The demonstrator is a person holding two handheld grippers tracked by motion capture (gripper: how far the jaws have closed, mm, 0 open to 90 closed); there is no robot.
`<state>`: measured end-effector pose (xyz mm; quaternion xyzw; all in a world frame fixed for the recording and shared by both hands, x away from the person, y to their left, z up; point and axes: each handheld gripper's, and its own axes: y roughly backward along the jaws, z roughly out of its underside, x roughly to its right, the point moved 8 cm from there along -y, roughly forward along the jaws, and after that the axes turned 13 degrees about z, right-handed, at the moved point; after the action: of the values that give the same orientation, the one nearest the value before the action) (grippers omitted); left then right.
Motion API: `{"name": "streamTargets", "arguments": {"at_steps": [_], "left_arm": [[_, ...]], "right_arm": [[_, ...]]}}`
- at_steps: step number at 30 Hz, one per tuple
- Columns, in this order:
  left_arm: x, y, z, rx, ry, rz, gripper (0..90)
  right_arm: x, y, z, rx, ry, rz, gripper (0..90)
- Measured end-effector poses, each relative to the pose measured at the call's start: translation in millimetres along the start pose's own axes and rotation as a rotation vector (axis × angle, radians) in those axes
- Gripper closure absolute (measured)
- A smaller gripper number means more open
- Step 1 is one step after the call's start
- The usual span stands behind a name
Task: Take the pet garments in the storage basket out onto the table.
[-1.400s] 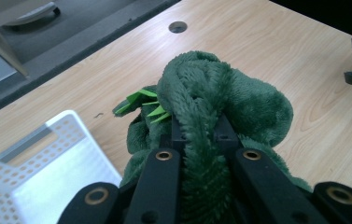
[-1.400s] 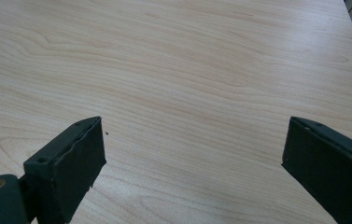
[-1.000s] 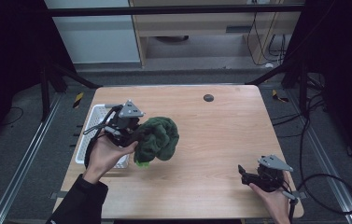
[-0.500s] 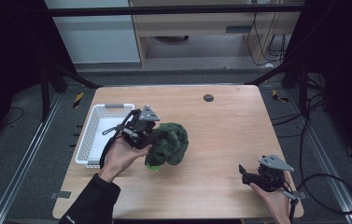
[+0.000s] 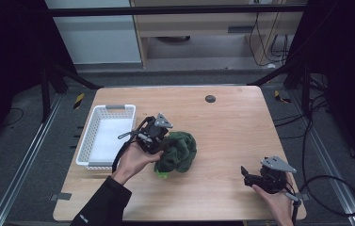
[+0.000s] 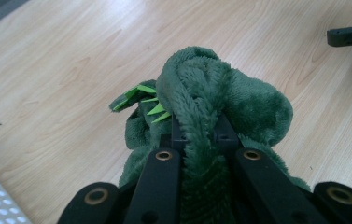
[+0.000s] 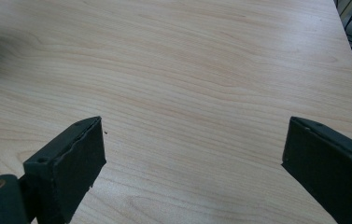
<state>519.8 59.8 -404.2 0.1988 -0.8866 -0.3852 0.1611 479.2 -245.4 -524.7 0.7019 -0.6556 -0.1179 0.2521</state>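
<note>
Left tongs (image 5: 163,141) clamped tight mid-table; right tongs (image 5: 246,173) spread wide, low near right corner.

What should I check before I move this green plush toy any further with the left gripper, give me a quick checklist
1. Left gripper clamped on the green plush toy: ok, a fold of fabric sits between the jaws.
2. Grip depth: cannot tell, only a ridge of plush seems pinched.
3. Toy lifted off the table: cannot tell.
4. White basket free to receive it: ok, nothing lies in it.
5. Right gripper out of the way: ok, open, apart from the toy near the table's right front.
</note>
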Motion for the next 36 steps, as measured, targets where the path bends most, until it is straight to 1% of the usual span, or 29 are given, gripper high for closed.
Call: {"name": "streamTargets", "arguments": {"at_steps": [5,14,17,22,25,32,35,36], "left_arm": [[-0.2,-11.6,2.1,-0.021,-0.001,0.008,83.8],[2.4,-30.4,3.4,-0.037,0.0,0.029,83.5],[2.0,-38.1,5.4,-0.053,-0.001,0.031,83.2],[-0.5,-51.2,9.9,-0.075,0.015,0.038,82.3],[-1.6,-59.3,14.3,-0.091,0.017,0.044,81.5],[-2.2,-73.3,23.5,-0.113,0.027,0.06,77.2],[-3.2,-75.4,26.2,-0.12,0.033,0.055,73.3],[-3.4,-75.7,26.6,-0.118,0.038,0.052,70.3]], "right_arm": [[0.2,-0.2,0.0,0.001,0.002,0.001,5.8],[-0.2,-0.2,0.2,0.0,0.002,0.0,5.8],[-0.6,-0.1,0.5,-0.004,0.0,-0.002,5.8],[-0.6,-0.4,1.0,-0.005,0.003,-0.002,5.8],[-0.5,-0.5,1.1,-0.006,0.003,-0.002,5.7],[-0.7,-0.8,1.7,-0.009,0.005,-0.002,5.7],[-0.7,-0.8,1.9,-0.01,0.004,-0.002,5.7],[-0.8,-0.9,2.0,-0.011,0.005,-0.002,5.6]]}}
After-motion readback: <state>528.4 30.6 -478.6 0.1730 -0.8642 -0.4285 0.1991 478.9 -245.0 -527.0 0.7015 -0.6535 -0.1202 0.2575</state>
